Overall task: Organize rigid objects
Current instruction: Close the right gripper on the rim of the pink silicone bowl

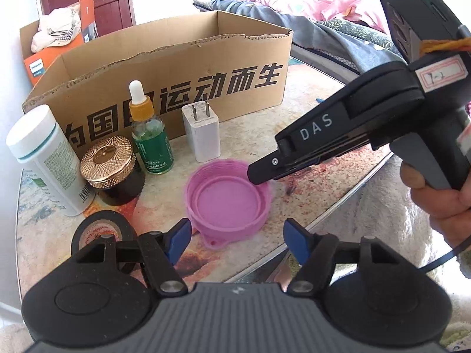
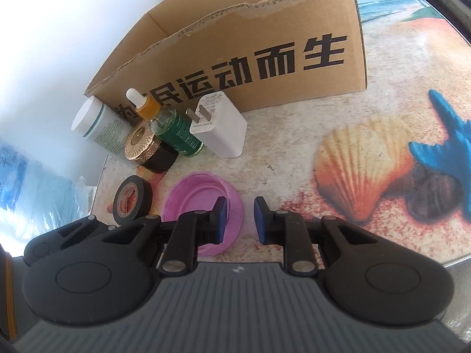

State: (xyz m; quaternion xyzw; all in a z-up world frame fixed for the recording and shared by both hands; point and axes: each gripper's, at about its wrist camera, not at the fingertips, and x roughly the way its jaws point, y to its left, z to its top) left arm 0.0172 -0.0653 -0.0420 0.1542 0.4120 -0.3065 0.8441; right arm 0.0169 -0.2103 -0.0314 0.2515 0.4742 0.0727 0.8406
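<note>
A pink plastic lid (image 1: 226, 200) (image 2: 203, 203) lies rim-up on the table. My left gripper (image 1: 237, 239) is open, just in front of it. My right gripper (image 2: 238, 220) is open, with its left finger (image 2: 220, 219) over the lid's right rim; in the left wrist view its tips (image 1: 259, 173) reach the lid's right edge. Behind stand a white charger (image 1: 201, 135) (image 2: 219, 129), a green dropper bottle (image 1: 150, 141) (image 2: 170, 126), a gold-lidded dark jar (image 1: 110, 170) (image 2: 147, 150), a white bottle (image 1: 44, 158) (image 2: 100, 126) and a black tape roll (image 1: 103, 229) (image 2: 132, 200).
An open cardboard box (image 1: 176, 67) (image 2: 250, 47) stands behind the objects. The table edge (image 1: 353, 188) runs along the right in the left wrist view. Bedding (image 1: 309, 14) lies beyond it. An orange box (image 1: 38, 64) sits at the far left.
</note>
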